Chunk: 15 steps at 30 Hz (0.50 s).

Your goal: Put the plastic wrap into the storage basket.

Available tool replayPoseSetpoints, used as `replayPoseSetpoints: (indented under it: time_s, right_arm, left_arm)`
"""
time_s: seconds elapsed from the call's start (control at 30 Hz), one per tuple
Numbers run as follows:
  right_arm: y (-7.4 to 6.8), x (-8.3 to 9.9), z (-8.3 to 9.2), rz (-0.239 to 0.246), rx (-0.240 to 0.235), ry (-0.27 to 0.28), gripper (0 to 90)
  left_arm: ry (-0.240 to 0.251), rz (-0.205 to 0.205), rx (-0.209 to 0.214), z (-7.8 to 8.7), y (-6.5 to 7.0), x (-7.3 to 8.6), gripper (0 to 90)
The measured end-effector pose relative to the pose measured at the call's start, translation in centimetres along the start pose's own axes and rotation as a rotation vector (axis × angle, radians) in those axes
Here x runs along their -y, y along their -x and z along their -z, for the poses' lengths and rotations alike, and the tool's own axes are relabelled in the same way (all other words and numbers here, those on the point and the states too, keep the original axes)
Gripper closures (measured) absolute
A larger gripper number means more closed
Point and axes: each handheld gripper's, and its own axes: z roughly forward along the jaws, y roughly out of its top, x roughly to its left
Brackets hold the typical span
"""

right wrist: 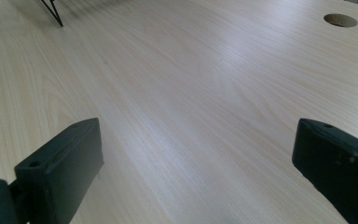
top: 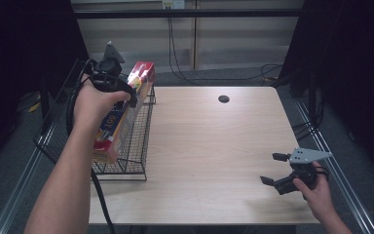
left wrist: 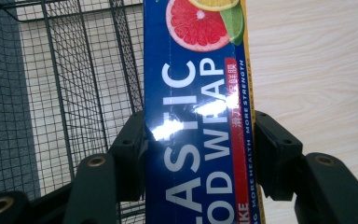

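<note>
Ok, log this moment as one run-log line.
left gripper: shut on plastic wrap box | box: over wire basket rim | right gripper: open, holding nothing, low over table

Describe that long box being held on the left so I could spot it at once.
Start at the pale wooden table and find the black wire basket on its left edge. The left gripper holds a long blue food wrap box above it, the only colourful thing here, printed with citrus slices.
</note>
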Motion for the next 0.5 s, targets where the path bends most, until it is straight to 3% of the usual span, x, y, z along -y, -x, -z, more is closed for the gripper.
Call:
replayPoseSetpoints:
  time_s: [0.5]
  right_arm:
    - [0.0, 0.0, -0.1, 0.003, -0.002, -0.005, 1.6]
  left_arm:
    - [0.004, 0.024, -0.015, 0.6, -1.3, -0.1, 44.8]
